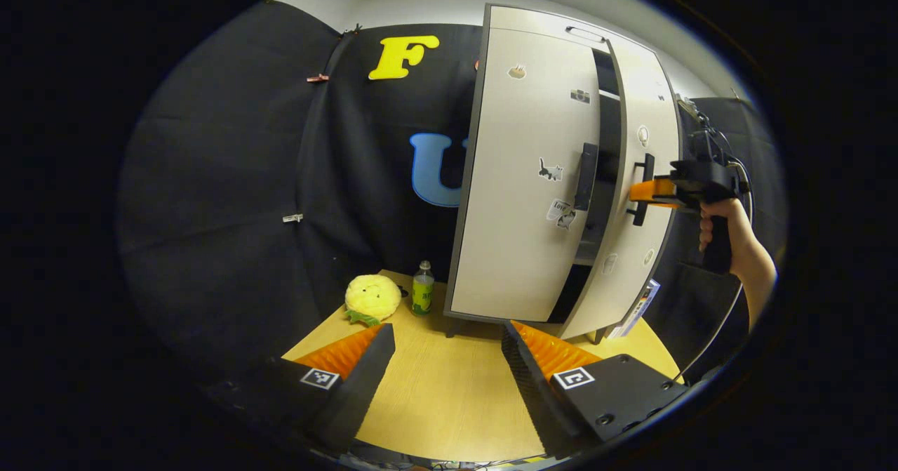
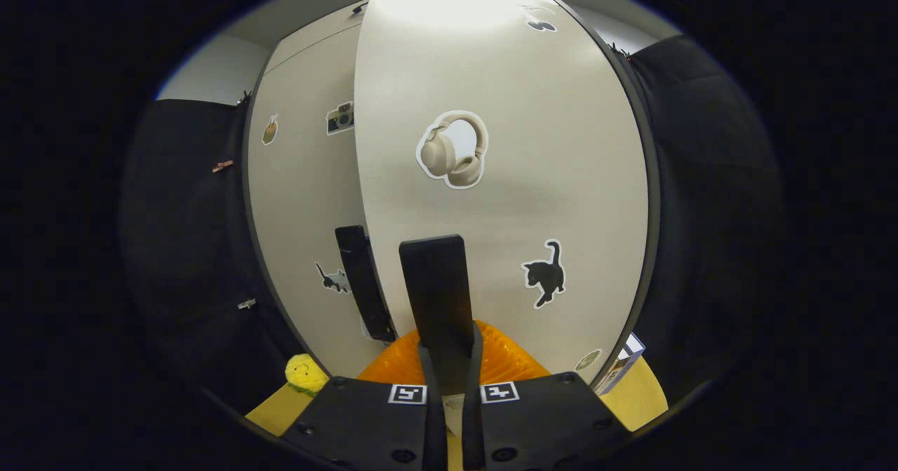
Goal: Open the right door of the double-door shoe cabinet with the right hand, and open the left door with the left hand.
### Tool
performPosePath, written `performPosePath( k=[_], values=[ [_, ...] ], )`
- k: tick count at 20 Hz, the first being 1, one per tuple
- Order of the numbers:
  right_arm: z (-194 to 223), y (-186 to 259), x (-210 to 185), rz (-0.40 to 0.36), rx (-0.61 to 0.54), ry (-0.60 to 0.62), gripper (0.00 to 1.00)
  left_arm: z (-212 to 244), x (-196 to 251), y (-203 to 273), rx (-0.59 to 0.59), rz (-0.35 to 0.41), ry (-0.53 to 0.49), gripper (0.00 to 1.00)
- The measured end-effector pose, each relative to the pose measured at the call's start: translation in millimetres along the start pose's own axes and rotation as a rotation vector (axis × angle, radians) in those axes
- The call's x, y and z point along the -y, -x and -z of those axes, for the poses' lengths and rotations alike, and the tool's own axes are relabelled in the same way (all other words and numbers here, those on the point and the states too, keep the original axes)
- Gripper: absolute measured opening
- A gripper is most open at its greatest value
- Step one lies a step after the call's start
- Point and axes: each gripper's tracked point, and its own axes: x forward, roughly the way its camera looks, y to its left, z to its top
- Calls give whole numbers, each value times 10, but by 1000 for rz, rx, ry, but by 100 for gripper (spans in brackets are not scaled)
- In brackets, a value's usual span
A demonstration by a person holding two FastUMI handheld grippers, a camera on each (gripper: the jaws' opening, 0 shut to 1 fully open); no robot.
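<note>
Beside cabinet (image 1: 533, 176): plush toy (image 1: 372, 297), bottle (image 1: 422, 288).

I count one shoe cabinet (image 1: 533, 176) with two doors, each bearing one dark handle. On the table (image 1: 449, 401) I count one yellow plush toy (image 1: 372, 297) and one bottle (image 1: 422, 288).

left gripper (image 1: 449, 359): fingers spread wide, holding nothing | right gripper (image 2: 449, 359): fingers pinched together, gripped by a hand (image 1: 712, 229)
</note>
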Motion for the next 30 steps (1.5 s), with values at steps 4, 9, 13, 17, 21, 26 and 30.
performPosePath(
  k=[4, 9, 13, 17, 21, 26, 30],
  values=[
    [4, 255, 97, -86, 3, 5, 12, -92, 339, 164, 33, -49, 15, 95],
    [-14, 541, 289, -151, 13, -4, 13, -36, 688, 357, 28, -86, -1, 95],
    [-44, 740, 478, -149, 20, 22, 12, 48, 933, 453, 17, -96, -22, 95],
    [-32, 956, 801, -101, 26, 54, 12, 134, 1177, 486, 8, -90, -20, 95],
    [-137, 1131, 1351, 19, 46, 115, 11, 145, 1397, 513, 7, -68, -9, 95],
    [-258, 1166, 1795, 47, 62, 13, 5, 128, 1595, 506, 13, -52, -23, 95],
    [-291, 1195, 1798, 65, 84, 59, 8, 95, 1710, 482, 13, -18, -29, 95]
  ],
)
